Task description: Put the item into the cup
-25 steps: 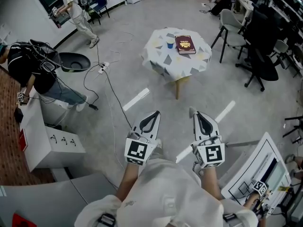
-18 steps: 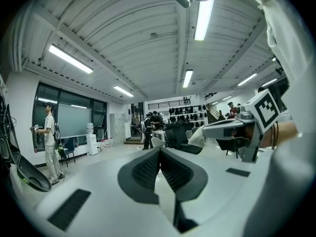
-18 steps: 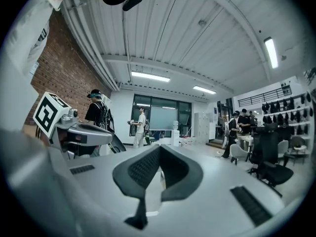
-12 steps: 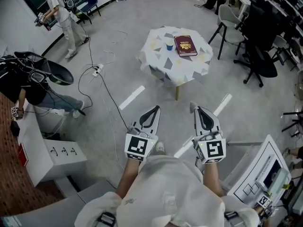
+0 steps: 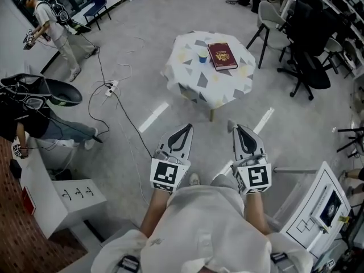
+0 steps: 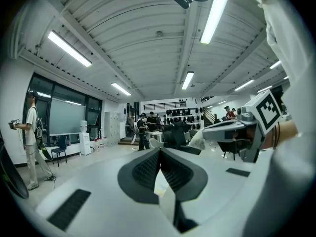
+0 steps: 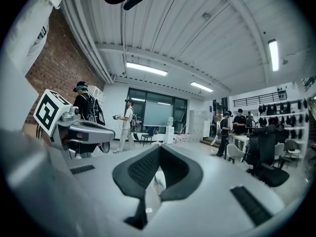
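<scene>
As we hold both tools low and close to our body, the left gripper at 7 o'clock and the right gripper at 5 o'clock each have their jaws pressed together at the tips, with nothing clamped between them. Well apart from both, at 12 o'clock, stands the table under a patterned cloth. On it the blue cup stands upright, with the red book just beside it at its 3 o'clock. Which thing is the item, we cannot tell.
</scene>
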`<state>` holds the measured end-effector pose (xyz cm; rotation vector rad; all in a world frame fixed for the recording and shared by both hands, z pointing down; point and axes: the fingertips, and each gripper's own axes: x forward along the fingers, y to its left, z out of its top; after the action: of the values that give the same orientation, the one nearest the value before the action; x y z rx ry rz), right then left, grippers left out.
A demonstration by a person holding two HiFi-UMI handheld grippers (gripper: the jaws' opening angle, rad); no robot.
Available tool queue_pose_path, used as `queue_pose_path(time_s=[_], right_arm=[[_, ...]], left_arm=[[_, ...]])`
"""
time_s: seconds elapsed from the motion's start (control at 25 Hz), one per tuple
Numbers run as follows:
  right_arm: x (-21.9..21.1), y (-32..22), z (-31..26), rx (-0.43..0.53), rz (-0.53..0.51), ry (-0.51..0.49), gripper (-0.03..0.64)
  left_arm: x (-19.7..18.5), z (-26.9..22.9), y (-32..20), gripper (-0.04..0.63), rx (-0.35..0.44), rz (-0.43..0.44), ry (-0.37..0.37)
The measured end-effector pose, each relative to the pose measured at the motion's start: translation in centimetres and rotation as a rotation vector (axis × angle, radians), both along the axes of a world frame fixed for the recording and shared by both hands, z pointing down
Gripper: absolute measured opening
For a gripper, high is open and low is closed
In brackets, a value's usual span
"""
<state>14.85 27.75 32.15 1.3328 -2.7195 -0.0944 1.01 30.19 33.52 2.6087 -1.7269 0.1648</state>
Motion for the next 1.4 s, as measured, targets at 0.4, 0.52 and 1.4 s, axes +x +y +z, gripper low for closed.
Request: queue_pose_path(time_s=[0.4, 0.52, 1.4], right_arm=[[-1.5, -3.5, 0.8, -0.012, 0.012, 0.011, 0.006], [-1.8, -4.9, 1.1, -0.017, 0.010, 0.006, 0.006], [-3.0, -22.3, 1.5, -0.033, -0.090, -0.017, 0.006]], left_arm=[[-1.2, 0.7, -3.6, 0.014, -0.011, 0.008, 0.017], [-1.5, 0.9, -4.8, 0.014, -0.018, 0.004, 0.014], [-2.8, 1.1, -20.8, 0.014, -0.046, -0.113, -0.015]])
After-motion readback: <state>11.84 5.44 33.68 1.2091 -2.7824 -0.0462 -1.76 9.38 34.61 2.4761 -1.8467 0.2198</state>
